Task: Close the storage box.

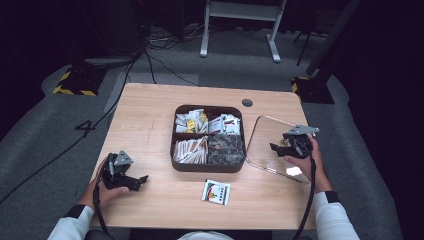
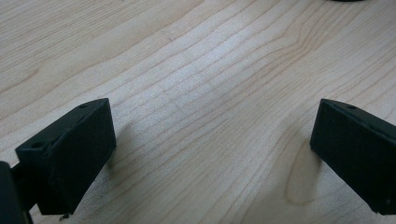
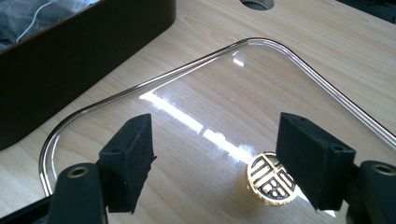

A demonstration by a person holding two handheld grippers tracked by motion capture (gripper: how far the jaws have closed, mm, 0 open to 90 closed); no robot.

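Note:
A dark brown box (image 1: 208, 167) with four compartments of packets stands mid-table. To its right a clear lid (image 1: 266, 146) lies flat, with a gold and black emblem (image 3: 272, 181) at its centre. My right gripper (image 1: 278, 146) hovers open over the lid; in the right gripper view (image 3: 219, 163) the jaws stand wide apart with the emblem close to the right one. My left gripper (image 1: 141, 180) rests open near the table's front left, and the left gripper view (image 2: 215, 154) has bare wood between its jaws. One loose packet (image 1: 217, 192) lies in front of the box.
A round cable hole (image 1: 247, 102) sits at the table's back right. The box's dark wall (image 3: 70, 60) rises left of the lid. Grey floor, cables and a white frame leg (image 1: 204, 30) lie beyond the table.

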